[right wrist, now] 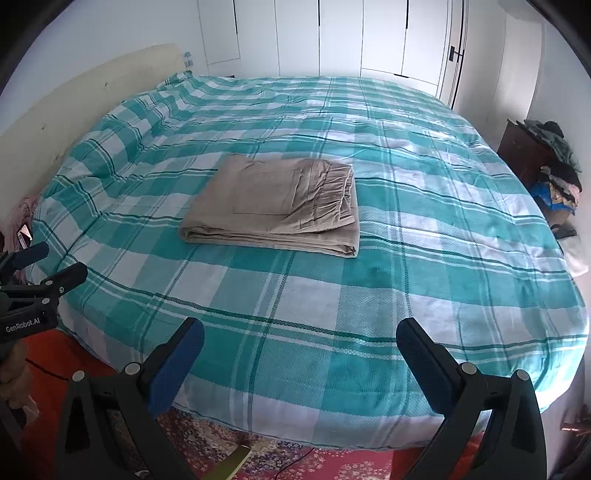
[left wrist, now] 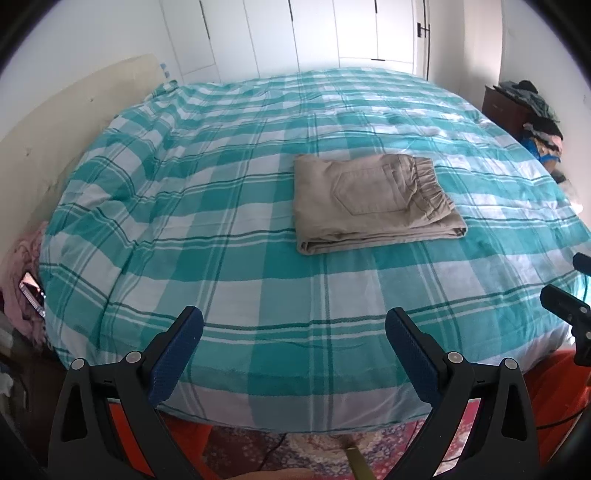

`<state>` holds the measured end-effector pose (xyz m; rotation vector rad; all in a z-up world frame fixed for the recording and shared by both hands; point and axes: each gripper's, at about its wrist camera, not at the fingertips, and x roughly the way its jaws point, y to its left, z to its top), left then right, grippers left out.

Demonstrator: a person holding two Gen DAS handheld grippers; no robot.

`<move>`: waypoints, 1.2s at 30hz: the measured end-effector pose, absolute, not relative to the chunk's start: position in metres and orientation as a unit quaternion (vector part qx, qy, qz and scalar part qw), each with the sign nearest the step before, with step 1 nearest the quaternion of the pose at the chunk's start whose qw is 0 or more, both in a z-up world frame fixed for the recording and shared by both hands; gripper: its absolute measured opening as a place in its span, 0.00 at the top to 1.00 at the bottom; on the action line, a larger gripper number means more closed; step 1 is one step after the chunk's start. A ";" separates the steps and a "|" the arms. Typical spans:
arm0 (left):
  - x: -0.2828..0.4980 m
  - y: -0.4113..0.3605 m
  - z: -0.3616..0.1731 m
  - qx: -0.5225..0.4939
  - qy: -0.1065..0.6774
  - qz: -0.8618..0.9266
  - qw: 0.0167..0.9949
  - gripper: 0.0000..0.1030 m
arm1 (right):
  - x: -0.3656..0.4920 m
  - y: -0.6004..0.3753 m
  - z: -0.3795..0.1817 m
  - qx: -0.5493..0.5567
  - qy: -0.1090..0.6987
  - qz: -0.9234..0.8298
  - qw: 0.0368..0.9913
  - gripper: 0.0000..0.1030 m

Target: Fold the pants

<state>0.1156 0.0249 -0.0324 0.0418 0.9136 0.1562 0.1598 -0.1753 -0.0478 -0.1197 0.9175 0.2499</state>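
Observation:
Beige pants lie folded into a flat rectangle in the middle of the bed, back pocket up and elastic waistband to the right. In the right wrist view the same pants sit left of centre on the bed. My left gripper hangs open over the bed's near edge, well short of the pants, with nothing between its blue pads. My right gripper is open too, empty, at the near edge. Each gripper shows at the side of the other's view.
A teal and white checked cover spreads over the bed. A cream headboard runs along the left. A dark nightstand piled with clothes stands at the right. White wardrobe doors fill the back wall. A patterned rug lies below the near edge.

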 end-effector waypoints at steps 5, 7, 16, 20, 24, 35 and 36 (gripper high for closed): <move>0.110 0.025 -0.025 0.014 0.437 0.071 0.897 0.03 | 0.150 -0.174 -0.035 -0.059 0.436 0.116 0.890 0.00; 0.108 0.025 -0.022 0.015 0.434 0.071 0.898 0.03 | 0.147 -0.173 -0.031 -0.061 0.432 0.114 0.892 0.00; 0.104 0.020 -0.014 0.022 0.427 0.070 0.901 0.03 | 0.140 -0.171 -0.021 -0.068 0.429 0.104 0.895 0.00; 0.105 0.019 -0.015 0.022 0.431 0.070 0.900 0.03 | 0.137 -0.170 -0.015 -0.071 0.425 0.100 0.897 0.00; 0.105 0.016 -0.014 0.029 0.429 0.073 0.900 0.03 | 0.136 -0.169 -0.013 -0.070 0.425 0.101 0.897 0.00; 0.106 0.013 -0.013 0.032 0.431 0.071 0.899 0.03 | 0.138 -0.171 -0.014 -0.070 0.431 0.096 0.895 0.00; 0.106 0.014 -0.013 0.031 0.432 0.069 0.899 0.03 | 0.139 -0.171 -0.014 -0.071 0.431 0.095 0.895 0.00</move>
